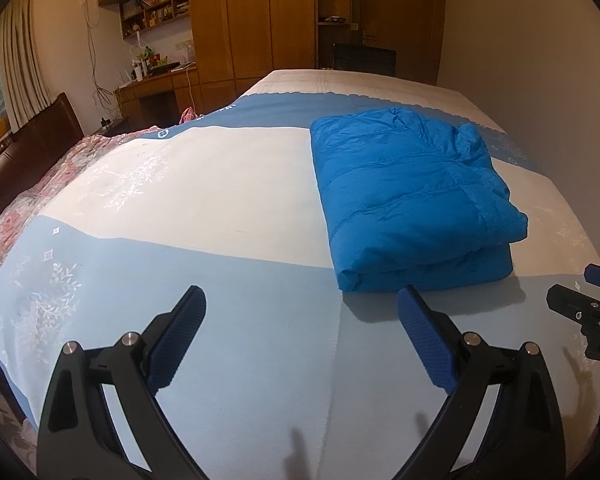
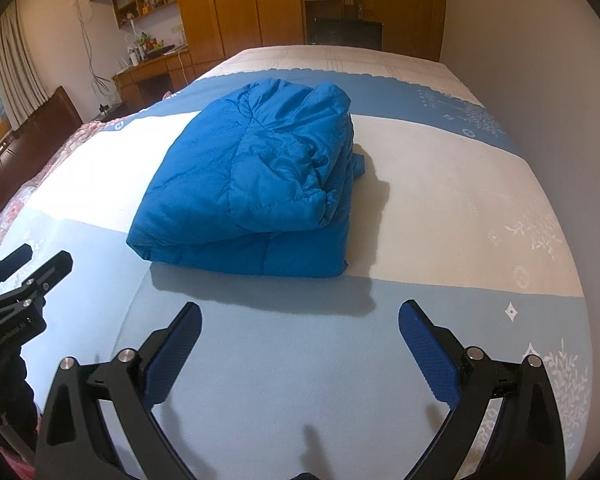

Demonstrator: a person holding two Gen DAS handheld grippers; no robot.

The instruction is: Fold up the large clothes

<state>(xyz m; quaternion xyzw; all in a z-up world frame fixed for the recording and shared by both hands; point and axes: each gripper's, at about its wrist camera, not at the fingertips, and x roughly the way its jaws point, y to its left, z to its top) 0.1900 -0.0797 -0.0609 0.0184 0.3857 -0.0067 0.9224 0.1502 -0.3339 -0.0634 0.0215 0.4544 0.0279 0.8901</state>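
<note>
The left gripper point(image 1: 302, 300) is hanging nearest the lens in the left wrist view, its two blue-padded fingers point(image 1: 176, 340) standing wide apart with nothing between them, just above the light blue band of the bedspread point(image 1: 240, 340). The right gripper point(image 2: 300, 314) is doing the same in its own view, fingers point(image 2: 430, 354) spread and gripping nothing, over the same pale blue stretch of bedspread point(image 2: 280, 360). Each gripper is showing up at the edge of the other's view, the two sitting side by side at the near edge of the bed.

Just beyond both sets of fingertips, the blue padded jacket point(image 1: 404, 200) is lying folded into a thick rectangular bundle on the bedspread, neither gripper touching it. From the right wrist the jacket point(image 2: 256, 184) is sitting straight ahead, its stacked layers facing the camera and a puffy part bunching on its far right side. It is resting across the white band and the edge of the light blue band.

A floral quilt point(image 1: 28, 208) is lying along the left edge of the bed, beside a dark headboard point(image 1: 32, 148). Wooden wardrobes point(image 1: 252, 16) and a desk point(image 1: 160, 88) are standing against the far wall.
</note>
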